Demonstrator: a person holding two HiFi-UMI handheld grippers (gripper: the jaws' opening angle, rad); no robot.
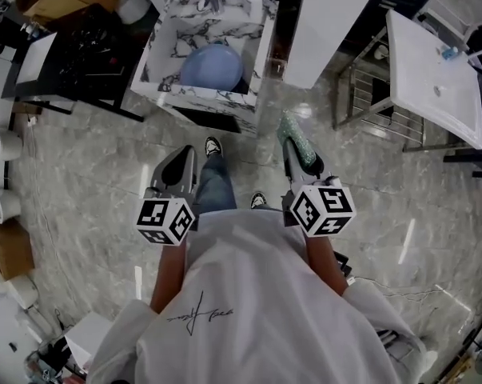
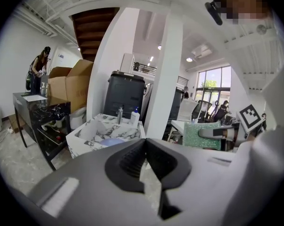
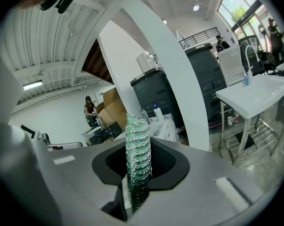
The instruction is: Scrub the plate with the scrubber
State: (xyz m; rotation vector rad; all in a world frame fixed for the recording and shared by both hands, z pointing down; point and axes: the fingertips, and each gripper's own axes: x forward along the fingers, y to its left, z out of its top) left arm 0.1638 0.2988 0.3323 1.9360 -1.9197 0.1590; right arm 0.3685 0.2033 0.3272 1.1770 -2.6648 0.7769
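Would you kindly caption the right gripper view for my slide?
Right hand-held gripper clamps a green scrubber, marble sink ahead.

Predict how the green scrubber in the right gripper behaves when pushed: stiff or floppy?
Probably soft and compressible: the scrubber looks like a loose, glittery mesh weave. It stands upright past the right gripper without drooping, so it likely has some body rather than being limp. It is likely light, and its rough texture should resist slipping.
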